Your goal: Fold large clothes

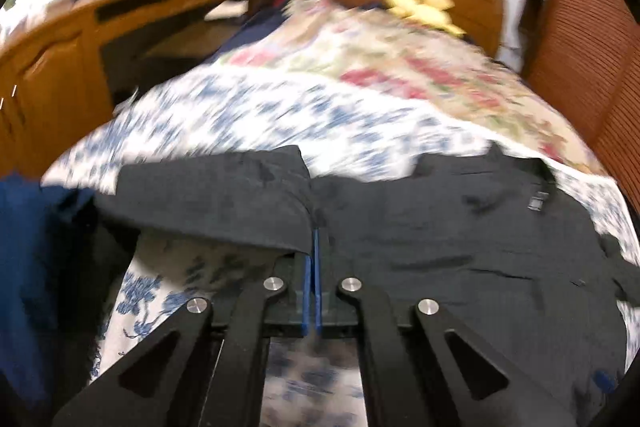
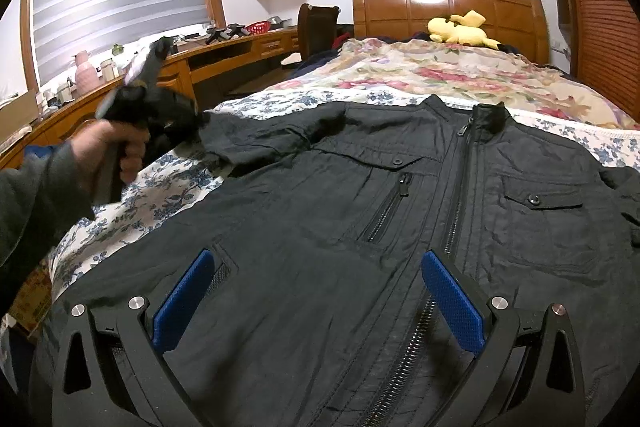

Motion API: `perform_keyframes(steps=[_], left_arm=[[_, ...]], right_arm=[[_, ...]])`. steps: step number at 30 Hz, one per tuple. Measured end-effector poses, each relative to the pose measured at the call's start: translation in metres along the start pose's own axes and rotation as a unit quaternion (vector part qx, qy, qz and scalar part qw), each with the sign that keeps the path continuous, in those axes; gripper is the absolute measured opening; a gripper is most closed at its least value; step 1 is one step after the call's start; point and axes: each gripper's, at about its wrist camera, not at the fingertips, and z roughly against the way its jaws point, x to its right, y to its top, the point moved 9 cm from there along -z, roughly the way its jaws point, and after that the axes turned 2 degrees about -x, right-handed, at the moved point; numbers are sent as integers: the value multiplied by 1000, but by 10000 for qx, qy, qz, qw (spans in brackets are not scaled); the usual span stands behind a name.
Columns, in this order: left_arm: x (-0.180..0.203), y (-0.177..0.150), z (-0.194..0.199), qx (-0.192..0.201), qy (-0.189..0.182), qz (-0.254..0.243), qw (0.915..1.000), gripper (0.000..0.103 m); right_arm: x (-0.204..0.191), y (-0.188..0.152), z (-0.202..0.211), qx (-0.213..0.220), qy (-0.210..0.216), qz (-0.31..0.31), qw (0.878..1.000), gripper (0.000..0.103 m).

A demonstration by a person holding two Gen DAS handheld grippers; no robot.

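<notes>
A black zip jacket (image 2: pixel 400 211) lies front up on the bed, collar toward the headboard. My left gripper (image 1: pixel 313 239) is shut on the jacket's sleeve (image 1: pixel 224 195) and holds it lifted over the bedspread; this view is blurred. In the right wrist view the left gripper (image 2: pixel 188 125) shows at the left, held by a hand, at the end of the sleeve (image 2: pixel 272 135). My right gripper (image 2: pixel 320 291) is open and empty, its blue pads (image 2: pixel 456 303) spread over the jacket's lower front beside the zipper.
The bed has a blue-flowered sheet (image 2: pixel 132 203) and a red-flowered quilt (image 2: pixel 432 71). A yellow plush toy (image 2: pixel 460 29) lies by the wooden headboard (image 2: pixel 448 3). A wooden desk (image 2: pixel 192 63) with clutter runs along the left. A louvered door (image 2: pixel 600 7) stands at the right.
</notes>
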Motion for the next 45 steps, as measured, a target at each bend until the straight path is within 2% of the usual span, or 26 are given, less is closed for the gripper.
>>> perform_keyframes(steps=[4,7,15,16,18,20,21,22,23,26,29,38,45], left_arm=[[63,6,40,146,-416,-611,9972,1],[91,-4,56,159,-485,-1009,9936,1],[94,-30,59,-29,-359,-1304,9908,3],[92,-32,61,-17,-373,-1298,9908,6],[88,-33,67,34,-421,-1264,9911,24],[80,-31,74,133,-450,-1201,9916,54],[74,-29,79,221,-417,-1175,9920,62],[70,-27,82,283,-406,-1148,9922,76],[63,-24,86,373,-412,-1090,9925,81],[43,-19,86,409,-369,-929,9942,81],[22,-19,73,335,-156,-864,9956,81],[-42,-50,-6,-286,252,-410,9984,81],[-61,-71,-37,-606,212,-96,9979,81]], right_arm=[[0,1,1,59,-19,2,10000,103],[0,1,-1,63,-29,14,10000,103],[0,0,-2,66,-34,33,10000,103],[0,0,-3,65,-36,37,10000,103],[-1,0,-2,64,-38,41,10000,103],[-1,0,-2,61,-39,44,10000,103],[-1,0,-1,60,-41,46,10000,103],[-2,-1,-1,56,-42,52,10000,103],[-1,-1,-1,52,-44,59,10000,103],[-1,-1,-1,48,-48,71,10000,103],[0,-1,-2,30,-51,84,9999,103],[0,-2,-3,-5,-56,128,9999,103],[-1,-3,-5,-65,-30,139,9999,103]])
